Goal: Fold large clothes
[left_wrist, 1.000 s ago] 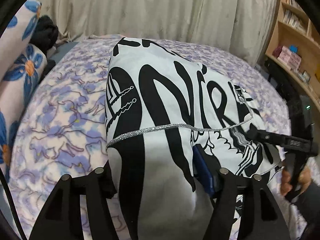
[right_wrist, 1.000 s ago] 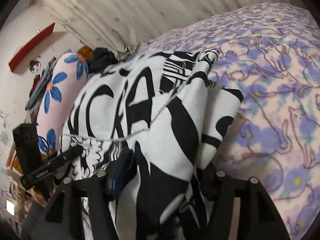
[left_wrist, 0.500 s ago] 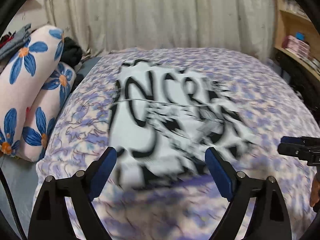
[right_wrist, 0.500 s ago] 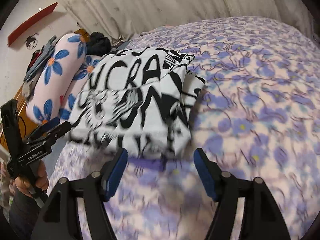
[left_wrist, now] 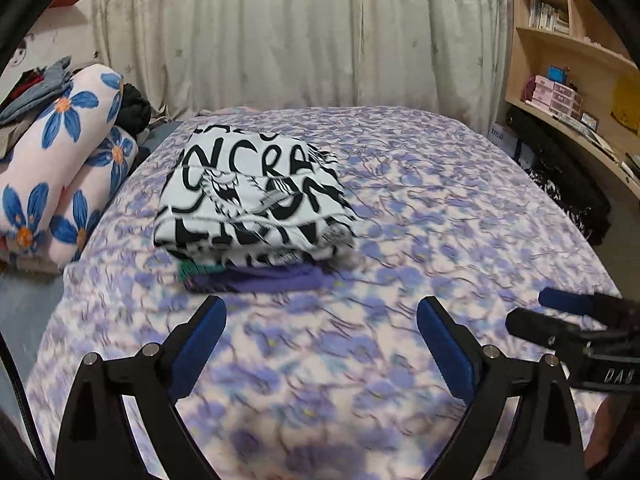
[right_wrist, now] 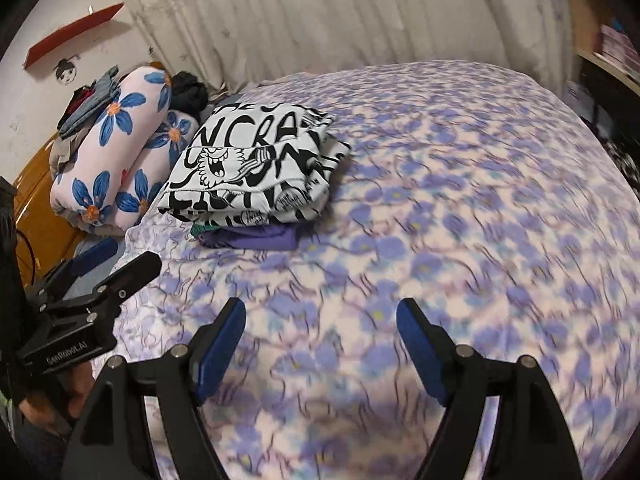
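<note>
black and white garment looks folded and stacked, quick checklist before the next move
1. Left gripper open and holding nothing: ok.
2. Right gripper open and holding nothing: ok.
3. Black and white garment folded, lying on the purple garment: ok.
4. Both grippers clear of the stack, over bare bedspread: ok.
5. Folded edges squared: not ok, the right side looks ragged.
6. Another garment to fold within reach: cannot tell.

"NCRA" on garment [left_wrist: 248, 196]; "GenRobot.AI" on left tool [right_wrist: 116, 264].
</note>
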Demonstrator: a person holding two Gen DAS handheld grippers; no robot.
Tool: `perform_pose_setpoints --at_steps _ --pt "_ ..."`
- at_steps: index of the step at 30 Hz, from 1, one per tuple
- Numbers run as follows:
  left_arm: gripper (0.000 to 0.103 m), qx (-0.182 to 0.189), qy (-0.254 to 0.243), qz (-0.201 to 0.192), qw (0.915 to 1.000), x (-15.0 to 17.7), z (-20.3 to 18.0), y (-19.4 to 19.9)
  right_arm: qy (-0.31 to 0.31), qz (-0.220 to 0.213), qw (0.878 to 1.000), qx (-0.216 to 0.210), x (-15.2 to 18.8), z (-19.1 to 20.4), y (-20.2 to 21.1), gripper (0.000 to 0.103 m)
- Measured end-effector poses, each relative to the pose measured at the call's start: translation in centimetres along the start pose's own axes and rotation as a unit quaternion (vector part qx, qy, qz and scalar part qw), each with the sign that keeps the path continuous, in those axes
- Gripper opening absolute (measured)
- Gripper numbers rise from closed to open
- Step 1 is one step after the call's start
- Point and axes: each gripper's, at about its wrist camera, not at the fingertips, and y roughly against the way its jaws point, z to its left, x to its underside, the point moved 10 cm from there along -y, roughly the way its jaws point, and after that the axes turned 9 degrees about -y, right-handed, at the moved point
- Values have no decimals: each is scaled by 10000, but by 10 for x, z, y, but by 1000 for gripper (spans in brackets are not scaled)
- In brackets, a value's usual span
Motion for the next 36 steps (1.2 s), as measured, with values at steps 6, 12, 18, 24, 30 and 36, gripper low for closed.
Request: perform_pose_setpoints --at_steps 6,12,18,24,30,36 --pt "95 170 159 197 9995 33 -43 23 -266 -171 9989 336 27 -29 31 78" --pt "95 133 166 243 9995 47 -63 40 -442 -143 9983 358 50 -43 48 78" --pt "95 86 101 304 9995 56 -71 49 -534 -88 9982 255 69 -49 57 78" --pt "95 39 133 405 9991 66 -76 50 -616 -133 9974 349 77 -58 63 78" --pt "95 36 146 511 9986 72 -79 48 -584 -197 9973 388 77 -58 67 79" --pt "95 20 120 501 9987 73 -80 48 -531 -269 9973 428 75 -55 71 79"
